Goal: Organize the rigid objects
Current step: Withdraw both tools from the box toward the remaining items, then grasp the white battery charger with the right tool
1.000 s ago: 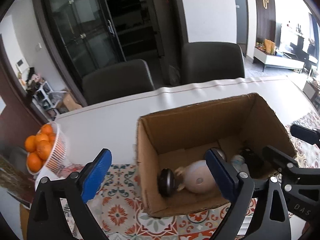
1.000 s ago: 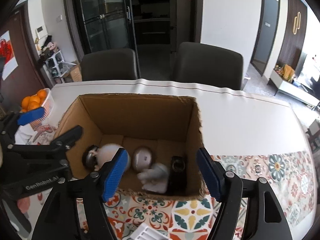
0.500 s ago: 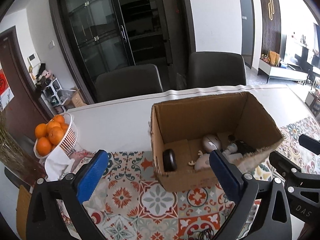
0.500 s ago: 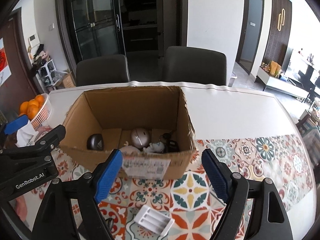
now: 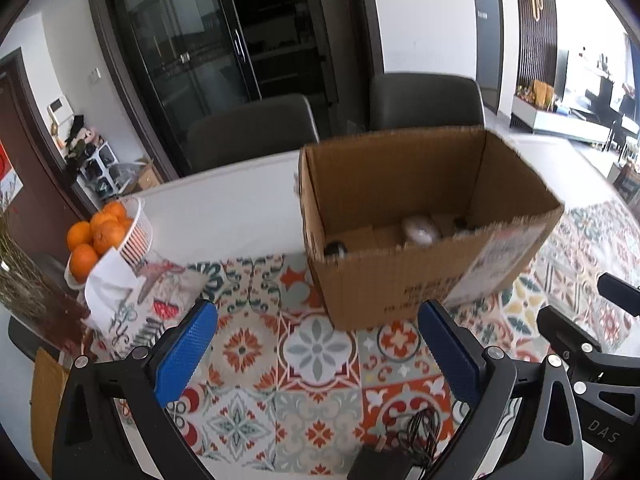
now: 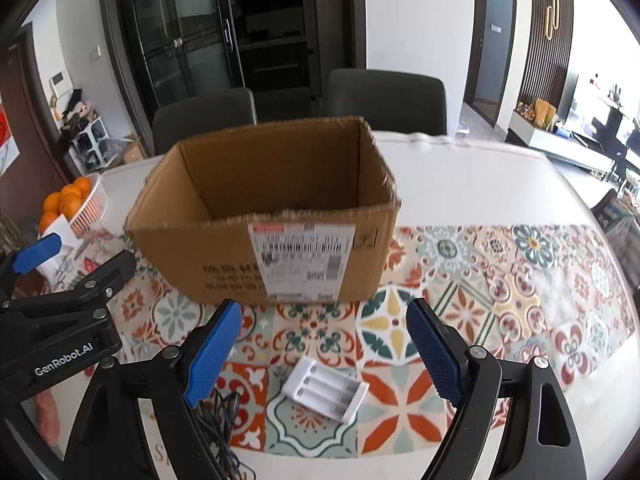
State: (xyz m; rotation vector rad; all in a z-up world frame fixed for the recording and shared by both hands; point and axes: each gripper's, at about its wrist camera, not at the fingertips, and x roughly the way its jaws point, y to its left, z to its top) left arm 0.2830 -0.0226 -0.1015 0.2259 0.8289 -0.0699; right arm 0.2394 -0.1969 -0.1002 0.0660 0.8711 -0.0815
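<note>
An open cardboard box (image 5: 404,280) (image 6: 224,256) stands on the patterned table mat. Inside it, in the left wrist view, I see a round grey object (image 5: 420,230) and a dark round object (image 5: 334,249). A white battery holder (image 6: 324,390) lies on the mat in front of the box, between my right gripper's fingers. A black adapter with a coiled cable (image 5: 400,444) (image 6: 218,420) lies near the front edge. My left gripper (image 5: 318,352) is open and empty. My right gripper (image 6: 324,350) is open and empty.
A white basket of oranges (image 5: 108,236) (image 6: 74,204) stands at the left on the table, with white paper (image 5: 112,292) beside it. Two dark chairs (image 6: 384,100) stand behind the table. The left gripper's body (image 6: 60,320) shows at the left of the right wrist view.
Both grippers have pulled back and up out of the box toward the table's front edge. The battery holder and the cable have come into view.
</note>
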